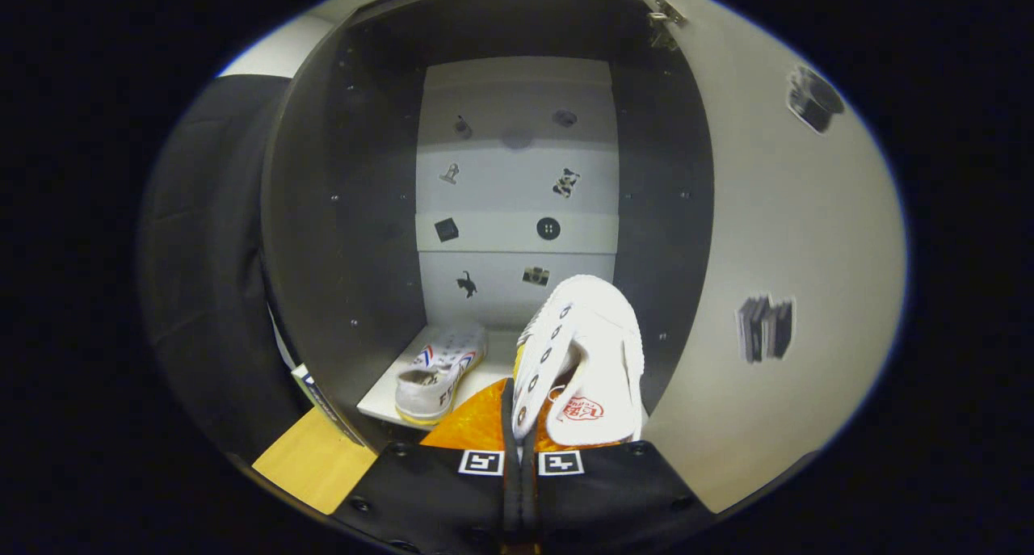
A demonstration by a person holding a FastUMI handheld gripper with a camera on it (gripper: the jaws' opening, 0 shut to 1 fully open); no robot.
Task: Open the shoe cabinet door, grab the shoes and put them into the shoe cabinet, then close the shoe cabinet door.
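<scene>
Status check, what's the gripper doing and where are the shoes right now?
Gripper shut on second shoe, held at the cabinet mouth. First shoe already on the cabinet floor. Cabinet door swung open; nothing blocking the free spot beside it.

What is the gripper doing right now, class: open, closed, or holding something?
Gripper: closed on a white shoe, held before the open cabinet.

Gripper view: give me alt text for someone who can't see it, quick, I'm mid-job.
The hand-held gripper, fingers shut on a white sneaker, holds it at the mouth of the open shoe cabinet. A second white shoe already lies on the bottom shelf, left of the held one. The door stands open to the right.
</scene>
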